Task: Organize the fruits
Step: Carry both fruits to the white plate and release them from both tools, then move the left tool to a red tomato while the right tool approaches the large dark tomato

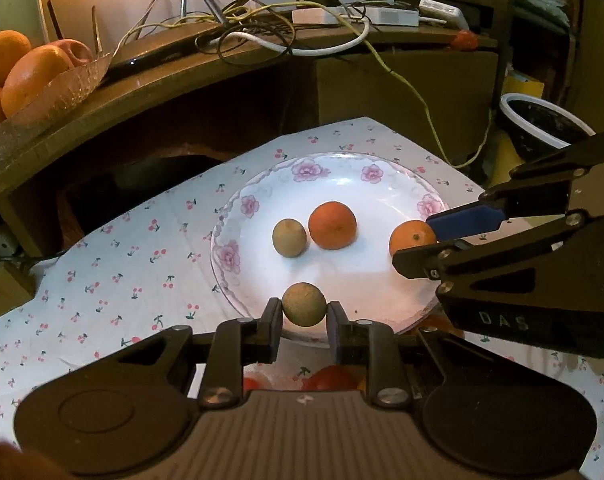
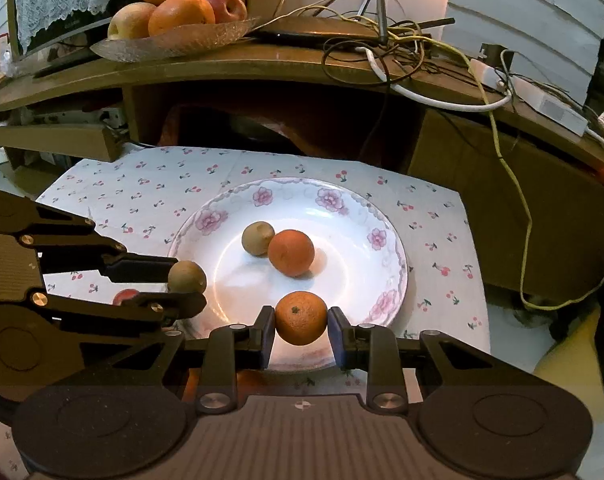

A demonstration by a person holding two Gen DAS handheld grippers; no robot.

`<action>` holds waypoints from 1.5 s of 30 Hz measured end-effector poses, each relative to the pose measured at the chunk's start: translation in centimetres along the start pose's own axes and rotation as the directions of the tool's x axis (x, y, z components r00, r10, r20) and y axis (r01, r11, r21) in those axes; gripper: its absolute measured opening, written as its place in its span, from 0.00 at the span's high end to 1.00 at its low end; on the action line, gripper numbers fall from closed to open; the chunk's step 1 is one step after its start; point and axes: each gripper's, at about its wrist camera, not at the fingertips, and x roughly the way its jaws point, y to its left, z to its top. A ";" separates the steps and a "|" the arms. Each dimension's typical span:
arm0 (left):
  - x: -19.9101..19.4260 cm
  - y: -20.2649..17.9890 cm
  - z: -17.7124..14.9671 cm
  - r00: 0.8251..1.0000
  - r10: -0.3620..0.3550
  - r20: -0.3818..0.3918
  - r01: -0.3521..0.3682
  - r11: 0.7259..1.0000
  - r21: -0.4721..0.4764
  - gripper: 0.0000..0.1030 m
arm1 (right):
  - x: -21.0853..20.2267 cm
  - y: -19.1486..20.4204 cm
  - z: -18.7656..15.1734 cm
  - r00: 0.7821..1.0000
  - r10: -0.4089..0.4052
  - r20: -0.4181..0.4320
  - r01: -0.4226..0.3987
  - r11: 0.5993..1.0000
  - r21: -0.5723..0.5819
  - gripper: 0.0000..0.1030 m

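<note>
Left wrist view showed the bench [image 1: 102,264] under a cherry-print cloth, and on it, straight ahead of both tongs, the flowered plate [image 1: 262,184] that seemed to be the gathering spot for the small fruit. Beyond and above the tongs, on a wooden shelf [image 2: 262,68], stood a glass bowl [image 2: 174,42] of larger oranges and apples, well apart from the work and apparently no part of it.

On the plate, ahead of the tongs, an orange [image 1: 332,225] rested touching a brown fruit [image 1: 289,237] — probably set close so that more would fit.

The right tongs [image 2: 301,319] were closed to the width of a second orange [image 2: 301,318], pinching it at its sides over the plate's near rim. A side grip like that suited a round fruit, keeping it from rolling out. The left tongs [image 1: 304,310] were drawn in narrower, holding a second brown fruit [image 1: 304,304] the same way, also at the near rim. Whether either fruit touched the plate could not be told.

Both fruits looked about to be placed rather than lifted away, judging by their position over the plate. Under the tongs, red and orange shapes — possibly more fruit — showed on the cloth, too hidden to name.
</note>
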 end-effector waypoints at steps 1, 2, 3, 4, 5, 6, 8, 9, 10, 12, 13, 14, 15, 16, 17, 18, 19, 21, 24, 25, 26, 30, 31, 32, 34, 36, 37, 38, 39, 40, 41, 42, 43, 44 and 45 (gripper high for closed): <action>0.1 0.1 0.1 1.000 0.000 -0.001 0.000 1.000 0.000 0.71 | 0.2 0.0 0.1 1.000 0.001 -0.002 -0.001 1.000 0.000 0.72; 0.2 0.1 0.2 1.000 -0.001 -0.001 0.001 1.000 -0.003 0.71 | 0.3 -0.1 0.2 1.000 -0.001 -0.003 0.001 1.000 0.000 0.72; 0.2 0.3 0.2 1.000 0.001 -0.001 -0.001 1.000 -0.008 0.71 | 0.5 -0.2 0.2 1.000 -0.004 -0.004 0.004 1.000 0.001 0.72; 0.3 0.4 0.3 1.000 0.001 -0.002 -0.001 1.000 -0.013 0.71 | 0.6 -0.3 0.3 1.000 -0.003 -0.006 0.003 1.000 0.005 0.72; 0.4 0.4 0.4 1.000 -0.001 -0.003 0.001 1.000 -0.016 0.71 | 0.7 -0.4 0.4 1.000 -0.003 -0.006 0.003 1.000 0.010 0.72; 0.4 0.5 0.4 1.000 0.000 -0.002 0.000 1.000 -0.019 0.71 | 0.8 -0.6 0.5 1.000 -0.005 -0.004 0.005 1.000 0.017 0.72; 0.5 0.7 0.5 1.000 0.004 -0.001 -0.004 1.000 -0.019 0.71 | 1.0 -0.8 0.6 1.000 -0.006 -0.001 0.006 1.000 0.023 0.72; 0.5 0.7 0.5 1.000 0.005 -0.001 -0.005 1.000 -0.019 0.71 | 1.0 -0.9 0.7 1.000 -0.005 0.001 0.005 1.000 0.025 0.72; 0.5 0.7 0.5 1.000 0.006 -0.001 -0.006 1.000 -0.020 0.71 | 1.0 -0.9 0.7 1.000 -0.005 0.002 0.005 1.000 0.026 0.72; 0.5 0.8 0.5 1.000 0.006 -0.001 -0.006 1.000 -0.020 0.71 | 1.1 -1.0 0.8 1.000 -0.007 0.005 0.007 1.000 0.026 0.70; 0.5 0.7 0.5 1.000 0.006 0.001 -0.006 1.000 -0.020 0.71 | 1.1 -1.0 0.8 1.000 -0.006 0.006 0.006 1.000 0.026 0.68; 0.4 0.7 0.6 1.000 0.006 0.003 -0.006 1.000 -0.019 0.71 | 1.1 -1.0 0.8 1.000 -0.006 0.008 0.006 1.000 0.025 0.67; 0.3 0.6 0.7 1.000 0.008 0.006 -0.008 1.000 -0.017 0.71 | 1.0 -1.1 0.9 1.000 -0.007 0.009 0.007 1.000 0.026 0.67; 0.3 0.6 0.7 1.000 0.009 0.008 -0.008 1.000 -0.015 0.71 | 1.0 -1.1 0.9 1.000 -0.007 0.012 0.007 1.000 0.027 0.67; 0.2 0.6 0.8 1.000 0.009 0.010 -0.008 1.000 -0.015 0.71 | 0.9 -1.1 0.9 1.000 -0.009 0.015 0.008 1.000 0.028 0.66; 0.1 0.5 0.8 1.000 0.010 0.013 -0.010 1.000 -0.014 0.71 | 0.8 -1.1 0.9 1.000 -0.011 0.018 0.010 1.000 0.029 0.66; 0.0 0.5 0.9 1.000 0.014 0.016 -0.014 1.000 -0.012 0.71 | 0.8 -1.2 0.9 1.000 -0.011 0.019 0.011 0.999 0.030 0.64; -0.2 0.5 1.0 1.000 0.016 0.022 -0.016 1.000 -0.009 0.71 | 0.7 -1.3 0.9 1.000 -0.013 0.021 0.013 0.999 0.031 0.64; -0.2 0.6 1.1 1.000 0.015 0.024 -0.014 1.000 -0.014 0.71 | 0.6 -1.5 0.9 0.999 -0.017 0.028 0.016 0.999 0.040 0.64; -0.2 0.7 1.1 1.000 0.014 0.023 -0.014 1.000 -0.015 0.71 | 0.6 -1.6 0.9 0.999 -0.014 0.029 0.013 0.999 0.045 0.63; -0.2 0.7 1.1 1.000 0.016 0.024 -0.015 1.000 -0.015 0.71 | 0.6 -1.6 0.9 1.000 -0.011 0.028 0.010 0.999 0.046 0.62; -0.4 0.9 1.1 0.999 0.020 0.027 -0.019 1.000 -0.023 0.71 | 0.5 -1.5 0.9 0.999 -0.015 0.030 0.014 0.999 0.041 0.61; -0.5 0.9 1.2 0.999 0.020 0.030 -0.019 0.999 -0.026 0.71 | 0.5 -1.5 0.9 0.999 -0.016 0.033 0.014 0.999 0.044 0.61; -0.6 1.0 1.2 0.999 0.020 0.033 -0.019 0.999 -0.030 0.70 | 0.4 -1.6 0.9 0.999 -0.017 0.036 0.016 0.999 0.047 0.61; -0.9 1.1 1.3 0.999 0.021 0.041 -0.019 0.999 -0.037 0.70 | 0.2 -1.9 1.0 0.999 -0.025 0.048 0.022 0.998 0.059 0.61; -1.1 1.2 1.4 0.999 0.019 0.045 -0.017 0.999 -0.045 0.70 | -0.1 -2.2 1.1 0.998 -0.028 0.059 0.024 0.997 0.075 0.61; -1.2 1.3 1.4 0.999 0.017 0.047 -0.015 0.999 -0.049 0.70 | -0.2 -2.4 1.1 0.998 -0.025 0.061 0.020 0.996 0.084 0.61; -1.3 1.4 1.4 0.999 0.017 0.048 -0.014 0.998 -0.053 0.70 | -0.2 -2.6 1.1 0.998 -0.022 0.063 0.016 0.996 0.092 0.61; -1.3 1.4 1.4 0.999 0.016 0.049 -0.013 0.998 -0.056 0.70 | -0.3 -2.8 1.1 0.998 -0.020 0.067 0.013 0.995 0.101 0.61; -1.3 1.5 1.4 0.999 0.015 0.050 -0.012 0.998 -0.057 0.70 | -0.4 -2.9 1.1 0.997 -0.019 0.069 0.012 0.994 0.106 0.61; -1.4 1.5 1.4 0.999 0.016 0.051 -0.013 0.998 -0.058 0.70 | -0.4 -3.0 1.1 0.997 -0.017 0.070 0.009 0.994 0.112 0.61; -1.4 1.5 1.4 0.999 0.015 0.051 -0.012 0.998 -0.058 0.70 | -0.5 -3.1 1.1 0.997 -0.013 0.072 0.005 0.993 0.120 0.61; -1.5 1.5 1.4 0.999 0.015 0.051 -0.012 0.998 -0.058 0.70 | -0.5 -3.3 1.1 0.997 -0.009 0.072 -0.001 0.992 0.129 0.61; -1.6 1.5 1.4 0.999 0.014 0.053 -0.011 0.998 -0.058 0.70 | -0.5 -3.3 1.1 0.997 -0.007 0.072 -0.003 0.991 0.135 0.61; -1.7 1.6 1.3 0.998 0.013 0.054 -0.010 0.998 -0.058 0.70 | -0.6 -3.4 1.1 0.997 -0.010 0.074 0.000 0.990 0.139 0.61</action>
